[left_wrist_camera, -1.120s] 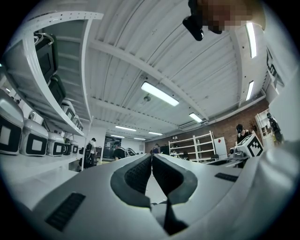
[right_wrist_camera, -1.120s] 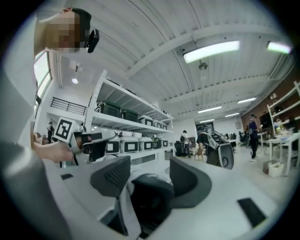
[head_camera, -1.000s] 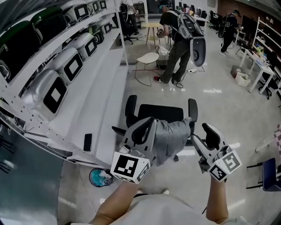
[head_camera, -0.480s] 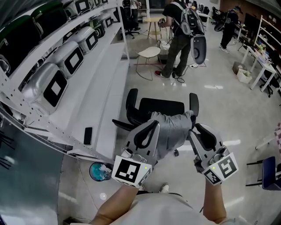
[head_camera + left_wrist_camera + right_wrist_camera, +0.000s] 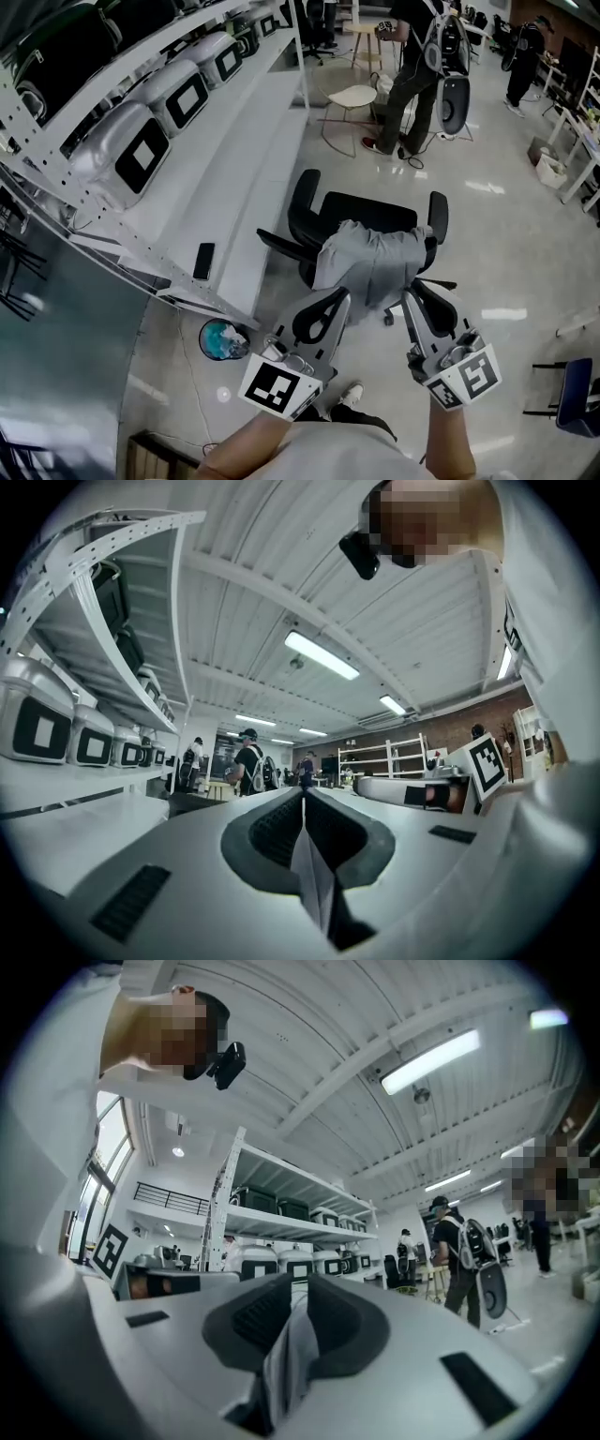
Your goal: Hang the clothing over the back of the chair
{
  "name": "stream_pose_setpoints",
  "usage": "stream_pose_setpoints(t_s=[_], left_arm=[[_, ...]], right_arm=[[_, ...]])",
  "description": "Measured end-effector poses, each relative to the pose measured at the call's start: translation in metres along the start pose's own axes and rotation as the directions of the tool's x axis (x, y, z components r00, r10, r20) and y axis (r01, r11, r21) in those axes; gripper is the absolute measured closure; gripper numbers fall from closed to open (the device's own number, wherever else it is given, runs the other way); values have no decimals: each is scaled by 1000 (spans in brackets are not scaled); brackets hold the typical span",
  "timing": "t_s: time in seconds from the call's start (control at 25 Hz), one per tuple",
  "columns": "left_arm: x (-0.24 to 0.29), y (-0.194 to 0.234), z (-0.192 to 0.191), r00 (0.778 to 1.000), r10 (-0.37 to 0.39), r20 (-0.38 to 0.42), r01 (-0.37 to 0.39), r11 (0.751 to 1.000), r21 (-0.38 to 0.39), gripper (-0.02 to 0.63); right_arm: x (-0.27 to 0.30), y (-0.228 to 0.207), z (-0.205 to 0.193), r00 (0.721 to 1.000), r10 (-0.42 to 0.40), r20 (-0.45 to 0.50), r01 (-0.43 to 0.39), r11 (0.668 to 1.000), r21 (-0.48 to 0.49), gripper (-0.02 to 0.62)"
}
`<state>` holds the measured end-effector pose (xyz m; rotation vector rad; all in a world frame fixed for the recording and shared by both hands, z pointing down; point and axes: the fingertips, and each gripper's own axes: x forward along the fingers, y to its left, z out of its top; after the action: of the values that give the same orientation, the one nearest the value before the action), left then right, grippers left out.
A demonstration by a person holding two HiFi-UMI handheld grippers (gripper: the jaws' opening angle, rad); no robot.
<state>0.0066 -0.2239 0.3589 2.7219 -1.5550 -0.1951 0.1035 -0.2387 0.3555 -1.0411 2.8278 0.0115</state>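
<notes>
A grey garment [image 5: 372,264] lies draped over the back of a black office chair [image 5: 361,208], hanging down the side nearer me. My left gripper [image 5: 343,294] reaches its lower left edge, and in the left gripper view the left gripper [image 5: 305,803] is shut on a thin fold of grey cloth [image 5: 315,885]. At the garment's lower right edge is my right gripper [image 5: 409,296]. In the right gripper view the right gripper [image 5: 298,1290] has just been closing its jaws, and a grey fold [image 5: 287,1363] is pinched between the pads.
White shelving [image 5: 234,178] with silver cases runs along the left, with a dark phone [image 5: 202,261] on its lower shelf. A teal object [image 5: 222,339] sits on the floor by the chair. Beyond, a person with a backpack [image 5: 424,66] stands by a white chair [image 5: 351,97].
Both grippers have drawn back toward me and lower. The right gripper, open beside the garment before, now has its jaws closed on the edge. The garment hangs longer down the near side.
</notes>
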Motion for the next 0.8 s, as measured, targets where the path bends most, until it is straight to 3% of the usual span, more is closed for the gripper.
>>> stream_pose_setpoints(t_s=[0.16, 0.48, 0.8], left_arm=[[-20, -7, -10, 1000, -12, -23, 11, 1000, -24, 589], [-63, -13, -6, 996, -93, 13, 93, 994, -59, 589], [-93, -16, -7, 989, -146, 14, 146, 986, -78, 589]], right_arm=[[-8, 26, -7, 1000, 6, -14, -6, 999, 40, 557], [-14, 97, -21, 995, -4, -97, 8, 999, 33, 557], [-26, 141, -28, 995, -55, -89, 60, 997, 51, 561]])
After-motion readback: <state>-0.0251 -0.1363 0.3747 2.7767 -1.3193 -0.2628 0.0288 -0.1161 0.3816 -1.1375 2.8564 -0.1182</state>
